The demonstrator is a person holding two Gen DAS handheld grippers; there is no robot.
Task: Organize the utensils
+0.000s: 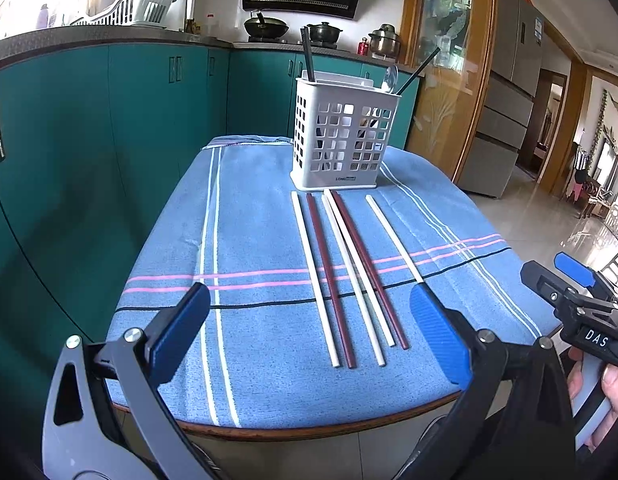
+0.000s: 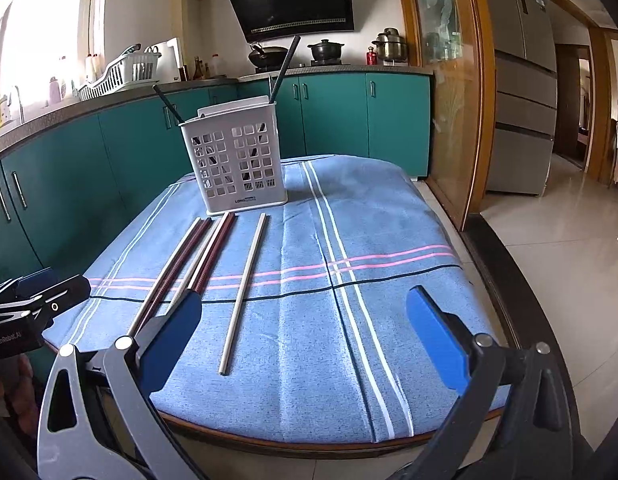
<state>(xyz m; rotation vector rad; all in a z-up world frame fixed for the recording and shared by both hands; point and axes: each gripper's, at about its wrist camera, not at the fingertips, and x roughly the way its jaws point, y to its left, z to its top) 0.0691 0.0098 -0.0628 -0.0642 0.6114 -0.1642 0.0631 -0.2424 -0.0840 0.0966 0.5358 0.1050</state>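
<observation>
Both tools are hanging wide open and empty over the near edge of the table (image 1: 309, 432): left tool (image 1: 309, 332), right tool (image 2: 305, 340). The chopsticks (image 1: 349, 276) are lying in a row in front of the basket (image 1: 343, 140). I'd pinch one stick mid-length, keeping it level. The basket is reading "LONG…", the tools "DAS" and "GenRobot.AI".

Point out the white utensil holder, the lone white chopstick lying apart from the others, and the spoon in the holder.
white utensil holder (image 1: 341, 140), left wrist view, on its perforated front wall.
lone white chopstick (image 2: 245, 292), right wrist view, on the middle of its shaft.
spoon (image 1: 389, 79), left wrist view, on the bowl above the rim.
</observation>
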